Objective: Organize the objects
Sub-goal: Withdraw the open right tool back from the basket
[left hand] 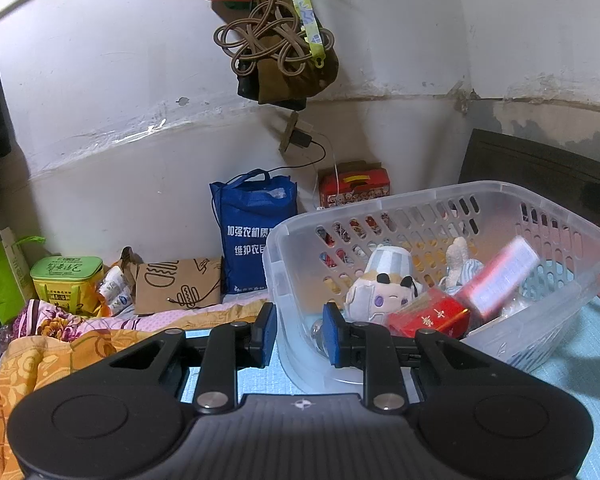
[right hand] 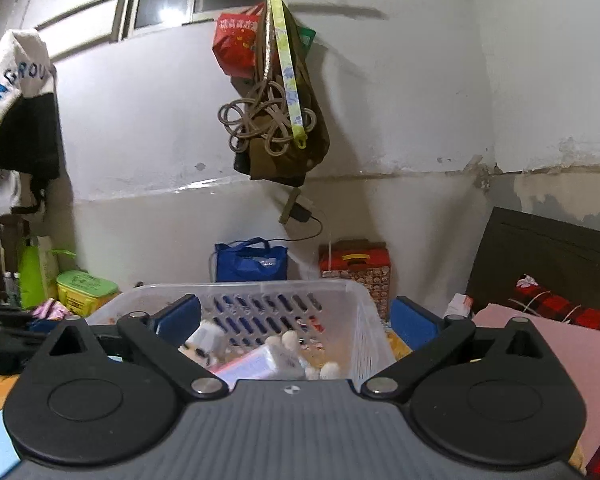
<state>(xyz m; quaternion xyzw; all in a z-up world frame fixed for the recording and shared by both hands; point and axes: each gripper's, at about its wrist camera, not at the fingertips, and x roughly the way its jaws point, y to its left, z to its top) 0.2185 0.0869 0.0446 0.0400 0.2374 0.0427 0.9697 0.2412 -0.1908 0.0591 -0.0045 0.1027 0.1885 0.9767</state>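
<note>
A translucent plastic basket stands on a light blue surface. My left gripper is shut on its near left wall, one blue pad outside and one inside. Inside lie a white plush toy, a red box and a red-and-white box, which is tilted and blurred. In the right wrist view my right gripper stands wide open just above the basket, nothing between its fingers. The pale box lies below it beside the plush toy.
Against the wall behind stand a blue bag, a red carton, a green tin and a brown paper bag. A flowered blanket lies left. Bags and cord hang overhead. A dark headboard and pink bedding are on the right.
</note>
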